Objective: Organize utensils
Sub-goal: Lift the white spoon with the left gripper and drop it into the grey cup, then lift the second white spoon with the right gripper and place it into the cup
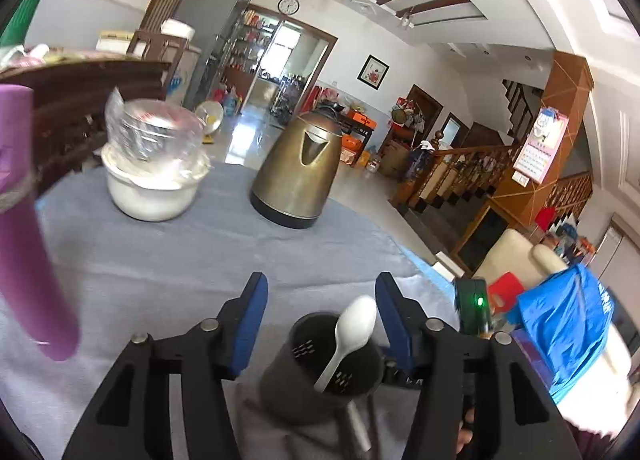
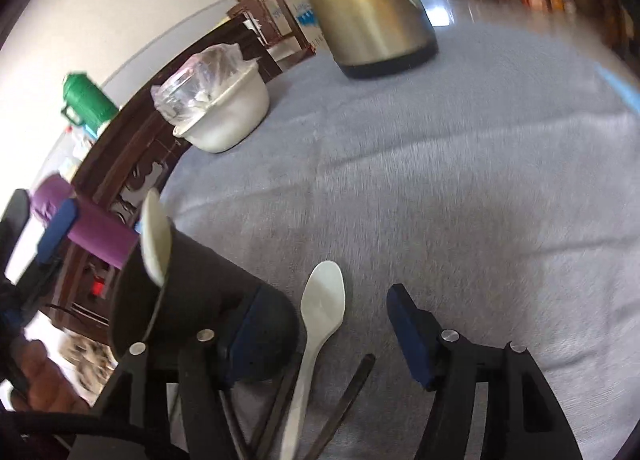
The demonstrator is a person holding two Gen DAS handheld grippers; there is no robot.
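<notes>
A dark perforated utensil holder point(image 1: 320, 364) stands on the grey cloth between the fingers of my open left gripper point(image 1: 322, 320), with a white plastic spoon point(image 1: 352, 336) leaning inside it. In the right wrist view the same holder point(image 2: 200, 300) looks tilted at lower left, its spoon point(image 2: 154, 236) sticking out. My right gripper point(image 2: 324, 332) is open over a second white spoon point(image 2: 320, 312) lying on the cloth, with dark chopsticks point(image 2: 344, 400) beside it. The left finger of my right gripper is against the holder.
A brass-coloured kettle point(image 1: 300, 172) and a white bowl point(image 1: 152, 188) topped with a plastic-wrapped container stand at the far side of the grey-clothed table point(image 1: 200, 260). A purple cylinder point(image 1: 28, 220) is at left. A wooden chair back point(image 2: 132, 164) borders the table.
</notes>
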